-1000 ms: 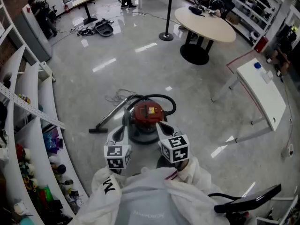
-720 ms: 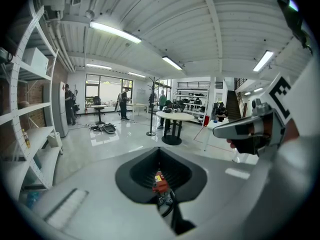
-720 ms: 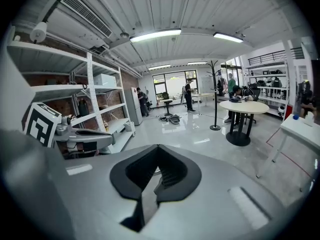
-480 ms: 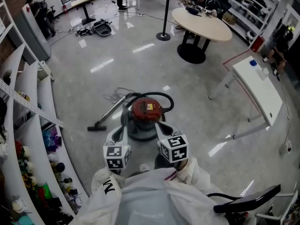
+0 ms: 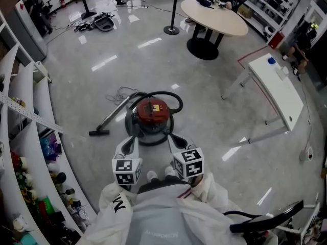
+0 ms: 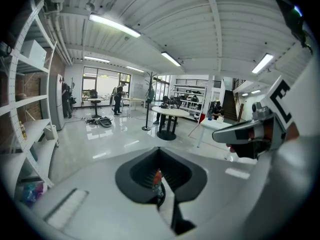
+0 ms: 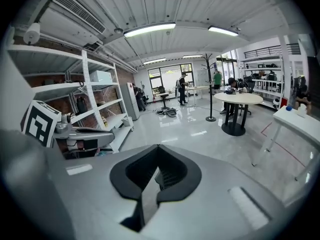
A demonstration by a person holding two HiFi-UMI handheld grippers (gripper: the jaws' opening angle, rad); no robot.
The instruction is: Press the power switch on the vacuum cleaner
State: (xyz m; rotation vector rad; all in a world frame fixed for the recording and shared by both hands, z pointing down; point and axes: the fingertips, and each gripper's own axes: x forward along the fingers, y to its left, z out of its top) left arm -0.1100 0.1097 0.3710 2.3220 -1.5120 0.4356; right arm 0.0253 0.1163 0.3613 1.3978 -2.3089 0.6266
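The red vacuum cleaner (image 5: 152, 112) sat on the floor (image 5: 214, 116) slightly farther ahead of the left claw (image 5: 129, 140) and right claw (image 5: 173, 136) than a moment before, both pinched narrow on nothing, its switch seemingly out of reach.

The person wears a loose white jacket (image 5: 153, 216) with black lettering on the left sleeve (image 5: 118, 203) and a thin red edge at the right cuff (image 5: 190, 190). The shoes (image 5: 152, 176) are pale. The left claw (image 5: 131, 140) and right claw (image 5: 174, 138) are pale grey, each bearing a cube (image 5: 126, 171) of black-and-white square markers.
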